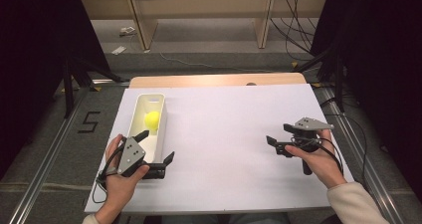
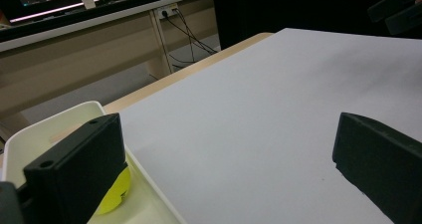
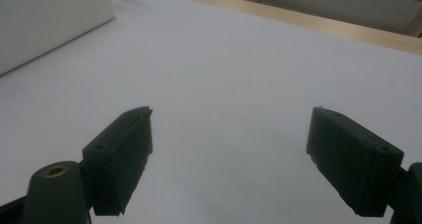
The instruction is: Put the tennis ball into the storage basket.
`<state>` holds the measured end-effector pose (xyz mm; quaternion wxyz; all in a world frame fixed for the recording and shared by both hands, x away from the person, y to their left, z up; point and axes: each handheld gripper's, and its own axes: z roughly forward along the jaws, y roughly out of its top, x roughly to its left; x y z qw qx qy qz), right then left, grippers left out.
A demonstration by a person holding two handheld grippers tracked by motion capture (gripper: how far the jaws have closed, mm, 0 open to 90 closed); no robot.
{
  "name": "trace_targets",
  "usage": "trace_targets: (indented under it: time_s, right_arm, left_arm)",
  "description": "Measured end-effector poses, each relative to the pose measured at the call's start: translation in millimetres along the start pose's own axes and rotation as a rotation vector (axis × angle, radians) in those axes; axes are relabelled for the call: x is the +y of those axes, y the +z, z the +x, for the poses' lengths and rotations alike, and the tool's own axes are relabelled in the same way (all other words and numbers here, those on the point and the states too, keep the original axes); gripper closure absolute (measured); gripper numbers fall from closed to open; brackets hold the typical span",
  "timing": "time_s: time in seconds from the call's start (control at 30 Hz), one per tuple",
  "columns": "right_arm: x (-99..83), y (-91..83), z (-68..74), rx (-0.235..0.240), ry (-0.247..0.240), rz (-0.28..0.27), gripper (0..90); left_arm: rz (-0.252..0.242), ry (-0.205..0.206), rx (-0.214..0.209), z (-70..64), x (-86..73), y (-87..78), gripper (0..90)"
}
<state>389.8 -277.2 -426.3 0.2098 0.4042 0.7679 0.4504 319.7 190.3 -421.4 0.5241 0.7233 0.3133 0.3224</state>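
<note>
Left hand-held gripper [image 1: 158, 148] sits at the near left of the white-covered tabletop [image 1: 229, 134], jaws spread wide and empty; one jaw hangs over the near end of the long white plastic bin [image 1: 160, 100], the other is out over the bare sheet to the bin's right. A round yellow-green ball [image 1: 152, 119] lies inside the bin, toward its middle, just beyond the jaw; in the left gripper view it peeks out beside the jaw [image 2: 115, 191]. Right hand-held gripper [image 1: 278, 137] is at the right of the tabletop, well apart from the bin, jaws spread and empty, pointing left over the bare sheet.
</note>
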Motion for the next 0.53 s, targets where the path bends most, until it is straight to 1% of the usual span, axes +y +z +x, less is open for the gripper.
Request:
trace_targets:
  time_s: [0.1,0.13,0.17,0.23,0.33,0.37,0.53]
  right_arm:
    - [-3.6,-1.8,-1.0,-0.006,0.003,0.006,18.8]
    - [-4.6,-1.7,-1.4,-0.009,0.003,0.000,19.0]
    - [-5.5,-2.1,-1.3,-0.008,0.009,0.003,19.0]
    - [-7.7,-2.8,-0.9,-0.006,0.008,0.008,19.0]
    - [-11.2,-2.6,0.2,-0.001,0.008,0.011,19.0]
    - [-11.7,-2.6,0.2,0.000,0.009,0.012,19.0]
    - [-11.3,-3.7,-0.8,0.002,0.013,0.002,19.0]
  left_arm:
    - [-0.001,0.002,0.000,0.1,0.1,0.0,0.0]
    - [-0.002,0.001,0.001,-0.1,0.3,-0.1,0.0]
    - [-0.007,0.010,-0.006,0.5,0.6,0.5,0.0]
    - [0.000,0.003,0.000,0.1,0.2,-0.1,0.0]
    - [-0.002,0.001,0.001,0.4,0.4,0.0,0.0]
    - [-0.008,0.010,-0.004,1.3,0.9,0.7,0.0]
    - [-0.009,0.010,-0.006,0.7,1.2,1.4,0.0]
